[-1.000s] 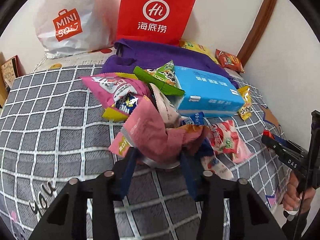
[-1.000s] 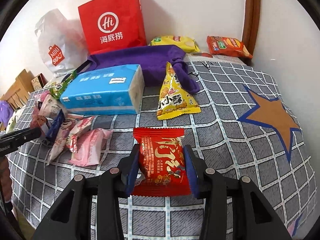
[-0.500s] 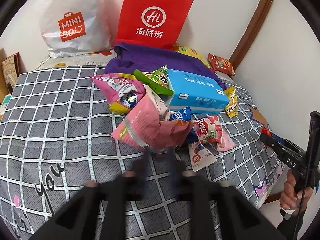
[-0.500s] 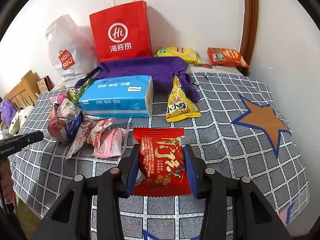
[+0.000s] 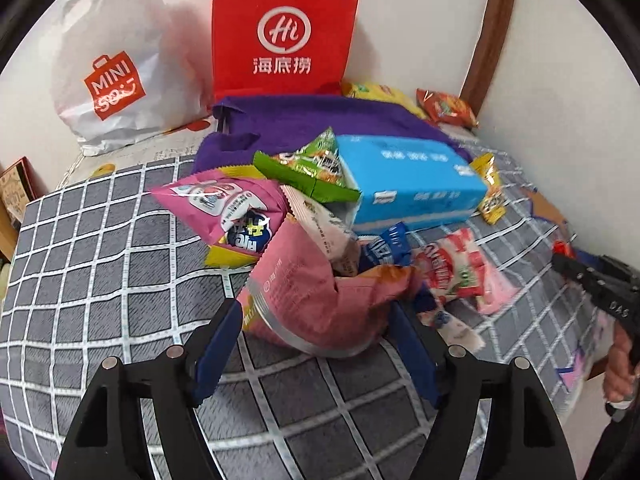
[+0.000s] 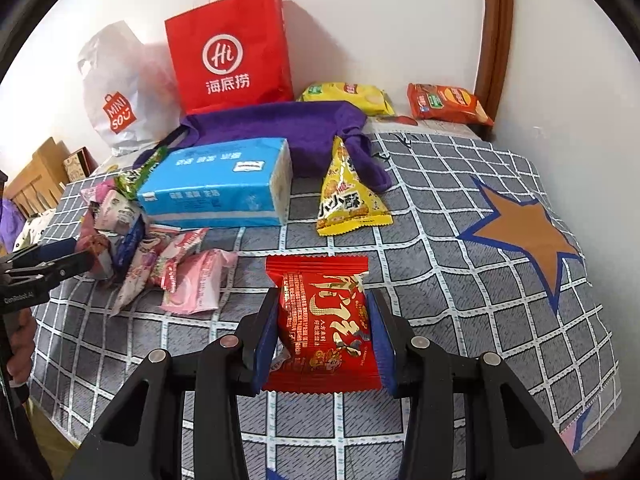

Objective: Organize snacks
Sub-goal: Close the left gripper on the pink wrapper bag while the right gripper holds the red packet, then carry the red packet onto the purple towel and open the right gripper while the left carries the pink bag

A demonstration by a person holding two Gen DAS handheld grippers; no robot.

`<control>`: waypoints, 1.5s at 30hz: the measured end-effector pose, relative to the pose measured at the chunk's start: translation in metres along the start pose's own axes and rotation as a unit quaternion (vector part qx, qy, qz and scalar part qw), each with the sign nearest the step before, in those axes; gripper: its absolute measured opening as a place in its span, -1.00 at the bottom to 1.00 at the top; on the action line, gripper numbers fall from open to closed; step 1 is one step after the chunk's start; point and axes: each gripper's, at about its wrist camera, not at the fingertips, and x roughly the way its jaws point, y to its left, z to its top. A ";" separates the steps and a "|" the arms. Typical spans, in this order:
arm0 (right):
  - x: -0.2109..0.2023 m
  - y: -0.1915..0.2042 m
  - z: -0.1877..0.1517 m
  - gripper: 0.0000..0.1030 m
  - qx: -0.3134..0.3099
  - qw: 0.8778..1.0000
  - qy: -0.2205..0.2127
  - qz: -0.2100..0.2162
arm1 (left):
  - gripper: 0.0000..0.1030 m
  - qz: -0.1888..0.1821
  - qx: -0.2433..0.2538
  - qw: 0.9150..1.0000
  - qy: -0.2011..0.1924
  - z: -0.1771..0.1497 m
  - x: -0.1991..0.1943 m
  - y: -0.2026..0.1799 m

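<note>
Behind snack pile (image 5: 304,240): blue tissue box (image 5: 412,184), purple cloth (image 5: 312,120).

Readable print on bags and gear

The red bag (image 5: 285,36) carries "Hi" in a white ring above "海底捞"; the white bag (image 5: 114,60) shows "MINI SO" on a red badge. The yellow packet (image 6: 348,196) reads "小小酥". The left gripper's body (image 6: 24,280) bears "GenRobot.AI".

Both wrist views look steeply down from close over the checked bedspread (image 5: 100,280), sharing the blue tissue box (image 6: 216,184).
</note>
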 end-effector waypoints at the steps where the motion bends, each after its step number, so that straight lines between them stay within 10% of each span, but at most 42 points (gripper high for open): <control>1: 0.003 -0.001 0.001 -0.18 0.002 1.000 0.002 0.000 | 0.44 0.002 0.004 1.000 0.003 0.000 0.005 -0.001; 28: -0.023 0.023 0.012 -0.18 -0.014 1.000 -0.022 0.011 | 0.08 -0.036 -0.027 0.998 -0.035 -0.005 -0.043 -0.002; 45: -0.053 0.030 0.078 -0.17 -0.016 0.998 -0.054 0.018 | 0.08 -0.060 -0.009 0.995 -0.078 0.064 -0.070 -0.042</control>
